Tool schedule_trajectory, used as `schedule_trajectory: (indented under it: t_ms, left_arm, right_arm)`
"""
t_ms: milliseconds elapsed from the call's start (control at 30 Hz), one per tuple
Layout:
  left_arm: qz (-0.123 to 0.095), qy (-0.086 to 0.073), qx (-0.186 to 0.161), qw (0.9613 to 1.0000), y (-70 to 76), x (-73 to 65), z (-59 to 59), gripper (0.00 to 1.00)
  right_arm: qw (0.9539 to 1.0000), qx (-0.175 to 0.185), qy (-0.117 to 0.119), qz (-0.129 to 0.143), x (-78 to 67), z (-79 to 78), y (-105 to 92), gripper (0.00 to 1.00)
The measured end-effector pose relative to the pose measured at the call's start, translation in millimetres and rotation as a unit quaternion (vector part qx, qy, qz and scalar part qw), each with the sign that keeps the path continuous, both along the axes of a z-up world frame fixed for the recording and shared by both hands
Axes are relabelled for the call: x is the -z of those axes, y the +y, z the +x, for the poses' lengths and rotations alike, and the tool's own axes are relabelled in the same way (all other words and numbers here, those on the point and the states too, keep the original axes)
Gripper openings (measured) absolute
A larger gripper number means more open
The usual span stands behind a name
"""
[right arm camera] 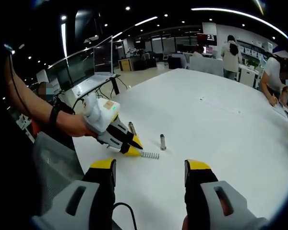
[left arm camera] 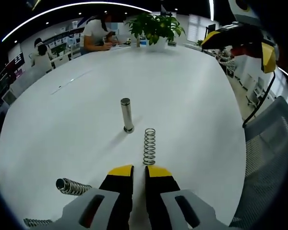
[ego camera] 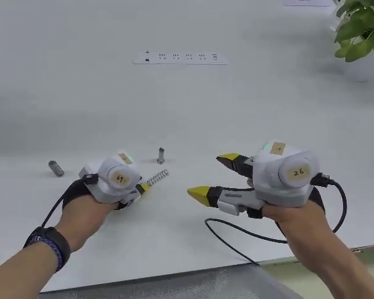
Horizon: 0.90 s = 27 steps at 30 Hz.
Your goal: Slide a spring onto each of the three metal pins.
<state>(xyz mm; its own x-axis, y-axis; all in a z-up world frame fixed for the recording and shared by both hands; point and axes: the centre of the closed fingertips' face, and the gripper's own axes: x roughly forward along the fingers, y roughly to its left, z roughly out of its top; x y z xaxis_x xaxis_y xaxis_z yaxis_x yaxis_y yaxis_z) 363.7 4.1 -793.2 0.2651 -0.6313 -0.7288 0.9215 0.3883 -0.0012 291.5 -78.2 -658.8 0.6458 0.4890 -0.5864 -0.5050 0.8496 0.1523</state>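
Near the upright cylindrical pin juts a slender coiled spring.

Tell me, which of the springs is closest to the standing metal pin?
The spring at the jaw tips of the left gripper, right beside the upright pin. Another spring lies far off to the left.

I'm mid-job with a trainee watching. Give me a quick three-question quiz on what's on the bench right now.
1. True or false: the right gripper is open.
2. What does the left gripper hold? A) a pin B) a spring C) nothing
3. Fill in: the bare pin stands ____ on the table.

Key: 1 true; 2 B; 3 upright.
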Motion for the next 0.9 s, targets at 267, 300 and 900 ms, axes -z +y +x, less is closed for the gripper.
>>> schedule_trajectory:
  t_ms: [267, 300, 900]
  left_arm:
    - [-0.009, 0.008, -0.009, 0.9999, 1.4, 0.3, -5.8, 0.00]
    - [-0.008, 0.009, -0.010, 0.9999, 2.4, 0.4, -6.9, 0.00]
    - [-0.016, 0.011, -0.029, 0.9994, 21.0, -8.7, -12.8, 0.00]
  right_arm:
    - [1.0000, 0.002, 0.000, -0.003, 0.7, -2.8, -2.2, 0.56]
    - [1.0000, 0.001, 0.001, -0.004, 1.0, -3.2, -2.3, 0.55]
    - [1.0000, 0.000, -0.003, -0.004, -0.8, -5.1, 1.1, 0.55]
